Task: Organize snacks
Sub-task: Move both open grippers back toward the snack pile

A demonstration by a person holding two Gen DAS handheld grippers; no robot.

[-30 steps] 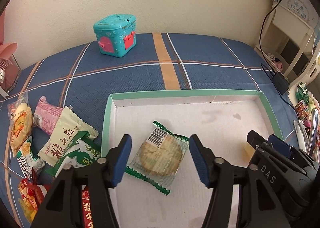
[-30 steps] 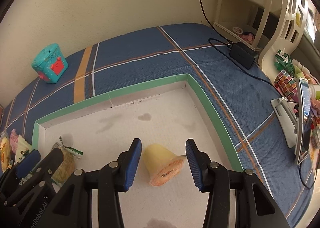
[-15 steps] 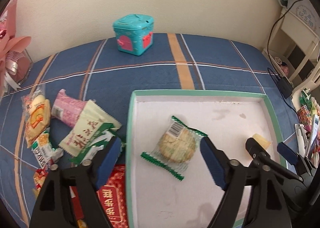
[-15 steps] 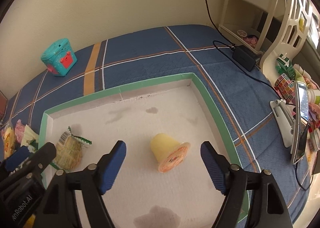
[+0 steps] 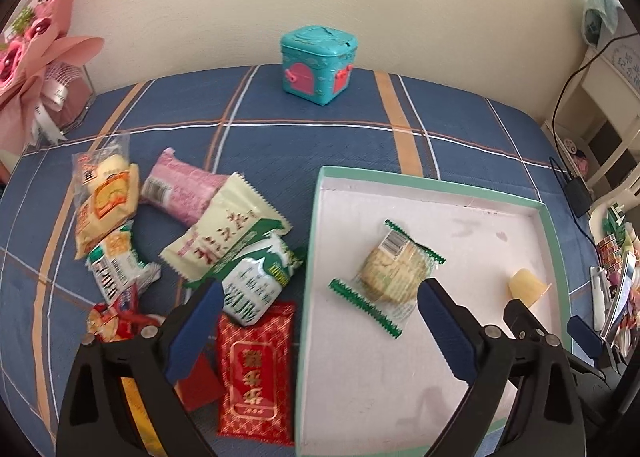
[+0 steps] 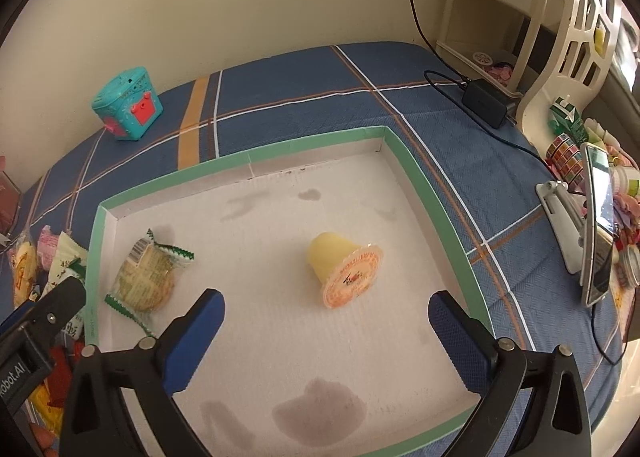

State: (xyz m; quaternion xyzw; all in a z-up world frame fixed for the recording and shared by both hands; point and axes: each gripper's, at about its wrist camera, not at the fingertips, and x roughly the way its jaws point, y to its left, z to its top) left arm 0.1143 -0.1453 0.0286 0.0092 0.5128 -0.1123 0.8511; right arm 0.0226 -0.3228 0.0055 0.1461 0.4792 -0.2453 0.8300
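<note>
The left gripper (image 5: pixel 318 315) has just been opening and stands released, nothing between its jaws; the wrapped cookie (image 5: pixel 390 271) lies in the tray (image 5: pixel 554 233) just ahead of its right finger, the loose snack packets (image 5: pixel 224 241) ahead to its left. The right gripper (image 6: pixel 326 323), likewise just opened and empty, has the jelly cup (image 6: pixel 344 269) on its side just ahead. Beyond both sits the teal box (image 5: pixel 318 65).

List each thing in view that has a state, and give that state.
left gripper: open, holding nothing
right gripper: open, holding nothing
tray: holds two snacks
wrapped biscuit: sealed, flat in tray
jelly cup: sealed, on its side
teal box: closed
</note>
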